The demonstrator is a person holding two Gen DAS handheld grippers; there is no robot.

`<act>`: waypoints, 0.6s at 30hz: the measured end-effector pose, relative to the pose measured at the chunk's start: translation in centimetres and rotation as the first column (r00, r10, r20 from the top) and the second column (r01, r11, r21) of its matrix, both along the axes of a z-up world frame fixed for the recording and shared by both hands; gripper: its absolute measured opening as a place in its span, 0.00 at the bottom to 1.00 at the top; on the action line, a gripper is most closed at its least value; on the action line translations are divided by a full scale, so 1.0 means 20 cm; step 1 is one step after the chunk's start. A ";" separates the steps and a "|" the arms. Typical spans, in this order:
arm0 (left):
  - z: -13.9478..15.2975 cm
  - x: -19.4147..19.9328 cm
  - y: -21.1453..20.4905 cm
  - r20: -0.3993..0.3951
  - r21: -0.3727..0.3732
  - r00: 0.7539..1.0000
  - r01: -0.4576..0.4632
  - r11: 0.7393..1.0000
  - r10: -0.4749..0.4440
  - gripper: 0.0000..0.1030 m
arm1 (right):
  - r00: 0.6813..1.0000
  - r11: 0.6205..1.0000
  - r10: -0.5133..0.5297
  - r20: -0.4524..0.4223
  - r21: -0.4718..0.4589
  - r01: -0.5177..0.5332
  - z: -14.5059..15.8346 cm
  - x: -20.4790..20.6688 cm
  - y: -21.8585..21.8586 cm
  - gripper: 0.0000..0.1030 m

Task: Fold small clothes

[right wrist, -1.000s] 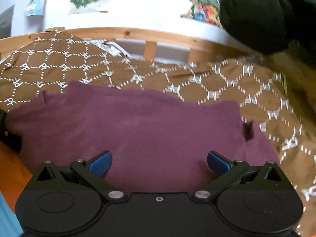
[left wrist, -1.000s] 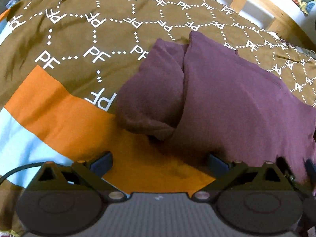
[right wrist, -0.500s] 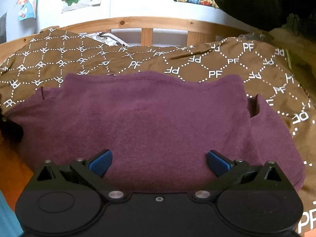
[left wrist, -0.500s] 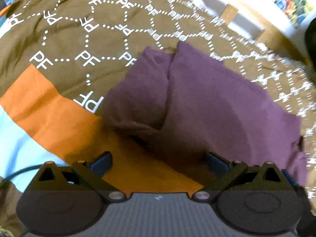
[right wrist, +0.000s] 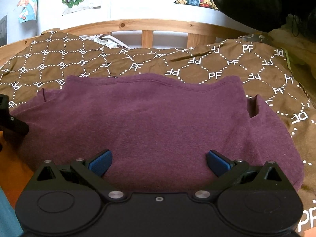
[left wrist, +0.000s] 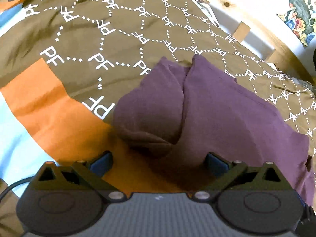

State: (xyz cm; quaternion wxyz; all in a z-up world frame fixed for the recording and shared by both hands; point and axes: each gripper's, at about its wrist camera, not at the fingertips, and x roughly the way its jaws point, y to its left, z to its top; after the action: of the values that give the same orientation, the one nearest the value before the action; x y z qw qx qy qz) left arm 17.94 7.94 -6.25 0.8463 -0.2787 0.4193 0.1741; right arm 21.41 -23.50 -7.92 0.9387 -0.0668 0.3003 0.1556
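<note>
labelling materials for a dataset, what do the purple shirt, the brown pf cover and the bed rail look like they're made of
Purple shirt: soft matte knit, probably cotton jersey; heathered surface, stitched hem, limp folds.
Brown PF cover: smooth woven fabric, perhaps cotton or polyester; printed white letters, shallow creases, faint sheen.
Bed rail: light wood, likely pine, with a smooth finish; knots and grain show.

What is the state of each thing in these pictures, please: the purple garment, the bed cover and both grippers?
Purple garment: partly folded, lying flat on the cover, held by no gripper.
Left gripper: open, empty.
Right gripper: open, empty, over the garment's near edge.
Brown patterned bed cover: spread out, lightly wrinkled.
</note>
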 end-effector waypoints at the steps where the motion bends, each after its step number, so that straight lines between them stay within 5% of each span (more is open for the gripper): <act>1: 0.00 0.01 -0.01 -0.006 0.007 1.000 -0.001 1.000 0.001 0.99 | 1.000 1.000 0.002 0.001 -0.001 -0.002 0.00 0.00 0.00 1.00; 8: 0.02 0.04 -0.01 0.013 0.017 1.000 -0.022 1.000 0.021 0.80 | 1.000 1.000 0.015 0.017 -0.006 -0.015 0.01 -0.01 0.00 1.00; 12: 0.01 0.05 -0.02 0.034 -0.008 0.999 -0.011 1.000 0.011 0.52 | 1.000 0.999 0.023 0.021 -0.032 -0.023 0.00 0.00 0.02 1.00; 18: 0.01 0.00 -0.07 0.064 0.049 0.998 -0.002 0.999 -0.002 0.39 | 0.999 0.996 0.035 0.026 -0.078 -0.033 -0.02 0.00 0.05 1.00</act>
State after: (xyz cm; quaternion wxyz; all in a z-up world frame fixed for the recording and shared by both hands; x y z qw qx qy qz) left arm 17.93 6.63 -5.96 0.8659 -0.2633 0.3875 0.1753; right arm 21.33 -22.54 -8.27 0.9366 -0.1102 0.2921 0.1589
